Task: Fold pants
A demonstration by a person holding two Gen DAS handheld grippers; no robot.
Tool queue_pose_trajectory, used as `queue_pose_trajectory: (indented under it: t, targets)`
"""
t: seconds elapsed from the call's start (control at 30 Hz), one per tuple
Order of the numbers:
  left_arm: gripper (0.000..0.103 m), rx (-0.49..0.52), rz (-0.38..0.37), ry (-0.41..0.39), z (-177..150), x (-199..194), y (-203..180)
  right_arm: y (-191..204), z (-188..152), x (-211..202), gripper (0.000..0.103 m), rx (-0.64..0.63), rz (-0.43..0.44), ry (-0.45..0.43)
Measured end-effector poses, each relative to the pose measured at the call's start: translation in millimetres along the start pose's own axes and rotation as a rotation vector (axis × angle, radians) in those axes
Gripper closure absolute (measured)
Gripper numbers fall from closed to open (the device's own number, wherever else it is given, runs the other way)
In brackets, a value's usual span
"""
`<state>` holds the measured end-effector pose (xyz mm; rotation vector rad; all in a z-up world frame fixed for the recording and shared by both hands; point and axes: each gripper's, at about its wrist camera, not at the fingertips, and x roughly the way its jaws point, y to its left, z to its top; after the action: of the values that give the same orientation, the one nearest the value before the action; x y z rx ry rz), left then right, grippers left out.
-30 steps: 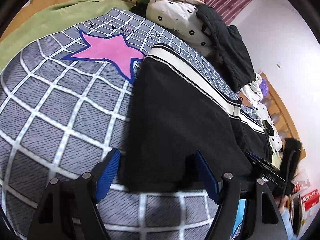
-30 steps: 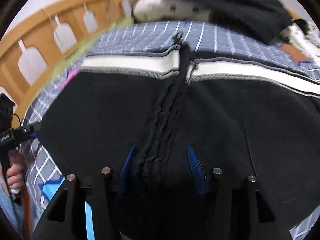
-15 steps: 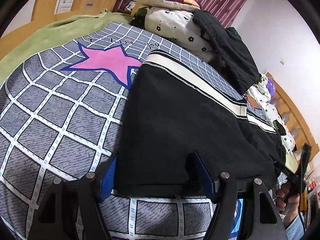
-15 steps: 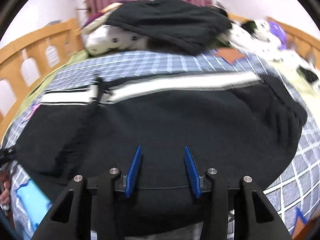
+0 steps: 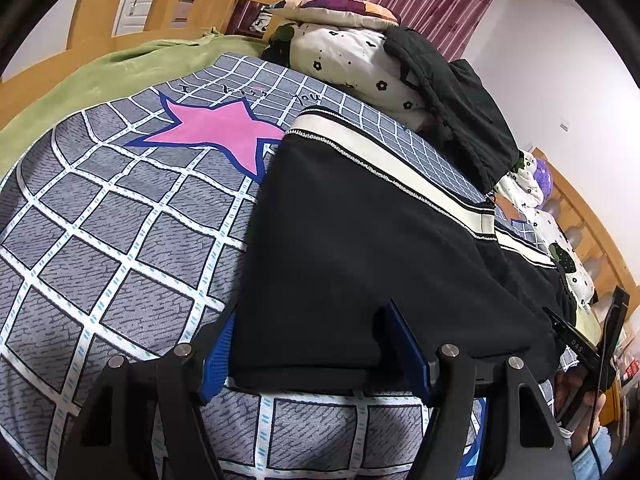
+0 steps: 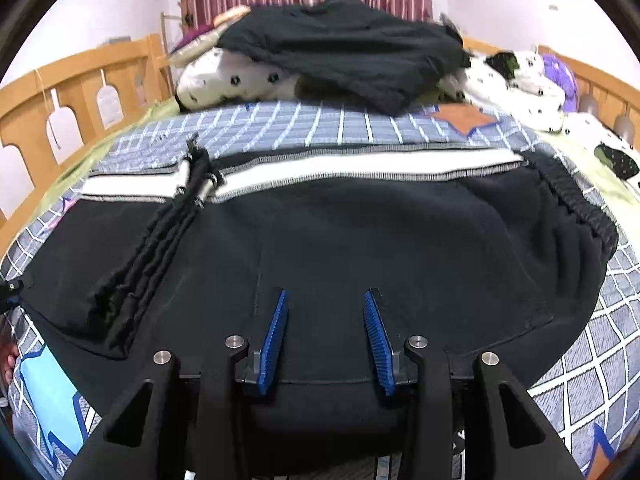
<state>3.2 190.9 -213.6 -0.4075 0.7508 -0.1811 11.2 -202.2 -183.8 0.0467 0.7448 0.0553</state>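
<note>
Looking along the left gripper (image 5: 316, 344), its two blue fingers (image 5: 218, 354) stand spread on either side of the near corner of the black pants (image 5: 360, 248), without pressing it; the pants lie flat on the checked bedsheet (image 5: 112, 232), beside a pink star (image 5: 216, 132). From the right wrist, the right gripper (image 6: 326, 334) has just been closing, its jaws partly apart over the pants' near edge, cloth between them but not pinched; the white stripe (image 6: 360, 166) runs along the far side, with a dark garment (image 6: 340, 44) on the pillows beyond
</note>
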Motion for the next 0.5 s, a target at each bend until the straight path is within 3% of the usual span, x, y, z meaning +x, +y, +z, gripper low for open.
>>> queue_pose_trajectory:
  t: [0.23,0.33,0.37,0.5]
  targets:
    - [0.035,-0.011,0.002,0.010,1,1,1,-23,1,14,0.061,0.110,0.087,0.060]
    - [0.037,-0.055,-0.010,0.029,5,2,5,-19,1,14,0.055,0.096,0.101,0.062]
    - [0.040,-0.068,0.003,0.030,5,2,5,-16,1,14,0.055,0.080,0.089,0.063]
    - [0.073,-0.131,0.073,0.034,11,-3,2,-13,1,13,0.054,0.063,0.076,0.067]
